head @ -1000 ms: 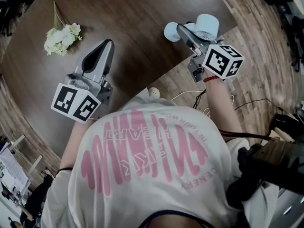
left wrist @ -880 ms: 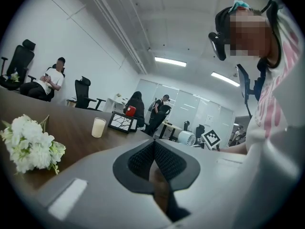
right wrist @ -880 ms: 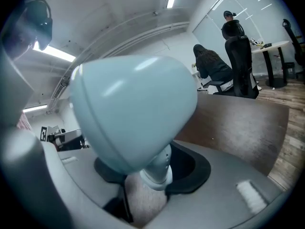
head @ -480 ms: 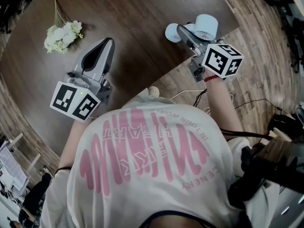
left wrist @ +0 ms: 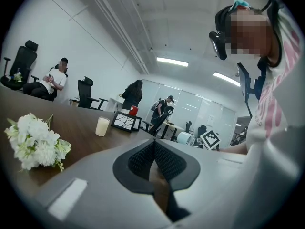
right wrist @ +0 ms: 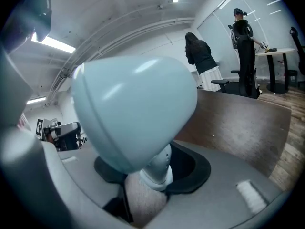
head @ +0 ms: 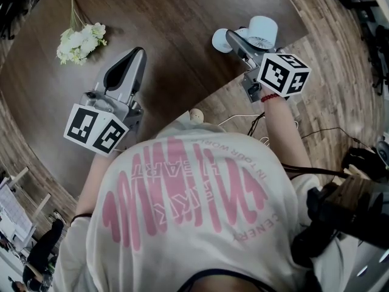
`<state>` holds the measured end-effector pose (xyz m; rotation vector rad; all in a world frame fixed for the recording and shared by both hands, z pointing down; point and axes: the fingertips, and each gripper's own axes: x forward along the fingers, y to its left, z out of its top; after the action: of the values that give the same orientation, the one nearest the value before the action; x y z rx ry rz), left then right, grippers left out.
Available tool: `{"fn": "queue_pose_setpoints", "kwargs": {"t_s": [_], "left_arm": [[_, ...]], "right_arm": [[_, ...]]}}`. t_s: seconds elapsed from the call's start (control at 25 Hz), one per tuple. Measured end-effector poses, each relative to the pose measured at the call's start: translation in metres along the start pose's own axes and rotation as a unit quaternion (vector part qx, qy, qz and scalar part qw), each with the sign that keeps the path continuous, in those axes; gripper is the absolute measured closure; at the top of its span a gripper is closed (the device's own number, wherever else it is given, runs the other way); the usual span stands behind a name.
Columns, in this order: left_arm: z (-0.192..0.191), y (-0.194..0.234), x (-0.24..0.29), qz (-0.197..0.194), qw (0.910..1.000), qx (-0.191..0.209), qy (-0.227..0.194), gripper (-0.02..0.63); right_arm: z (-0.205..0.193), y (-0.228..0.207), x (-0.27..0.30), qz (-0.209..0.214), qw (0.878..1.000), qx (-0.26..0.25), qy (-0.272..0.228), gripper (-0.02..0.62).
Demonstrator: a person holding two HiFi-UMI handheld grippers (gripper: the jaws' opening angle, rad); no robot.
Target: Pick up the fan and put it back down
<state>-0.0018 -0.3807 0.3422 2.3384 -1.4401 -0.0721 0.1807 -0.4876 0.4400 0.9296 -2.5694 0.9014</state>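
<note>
A small pale blue fan (head: 264,31) is at the right edge of the dark wooden table (head: 182,17). My right gripper (head: 238,41) is shut on its neck, between the round head and the base (head: 221,40). In the right gripper view the fan's head (right wrist: 133,113) fills the middle, and the pale neck (right wrist: 157,168) sits between the dark pads of the right gripper (right wrist: 152,173). I cannot tell whether the base touches the table. My left gripper (head: 137,55) hovers over the table's middle, shut and empty, and its ribbed pads (left wrist: 164,159) meet in the left gripper (left wrist: 154,146) view.
A bunch of white flowers (head: 78,44) lies on the table to the left, flowers (left wrist: 35,142) close by the left gripper. A candle (left wrist: 102,126) and a framed picture (left wrist: 126,121) stand farther back. Cables (head: 261,126) trail on the plank floor. People and office chairs are beyond the table.
The right gripper's marker cube has tilted very slightly with the fan still in its grip. The left gripper has kept still.
</note>
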Motion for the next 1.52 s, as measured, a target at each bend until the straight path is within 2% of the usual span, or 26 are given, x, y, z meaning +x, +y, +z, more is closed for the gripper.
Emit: {"fn": "queue_pose_setpoints", "kwargs": {"t_s": [1.52], "left_arm": [[-0.01, 0.003, 0.0, 0.004, 1.0, -0.009, 0.0, 0.589]], "right_arm": [[-0.01, 0.013, 0.016, -0.021, 0.996, -0.074, 0.036, 0.387]]}}
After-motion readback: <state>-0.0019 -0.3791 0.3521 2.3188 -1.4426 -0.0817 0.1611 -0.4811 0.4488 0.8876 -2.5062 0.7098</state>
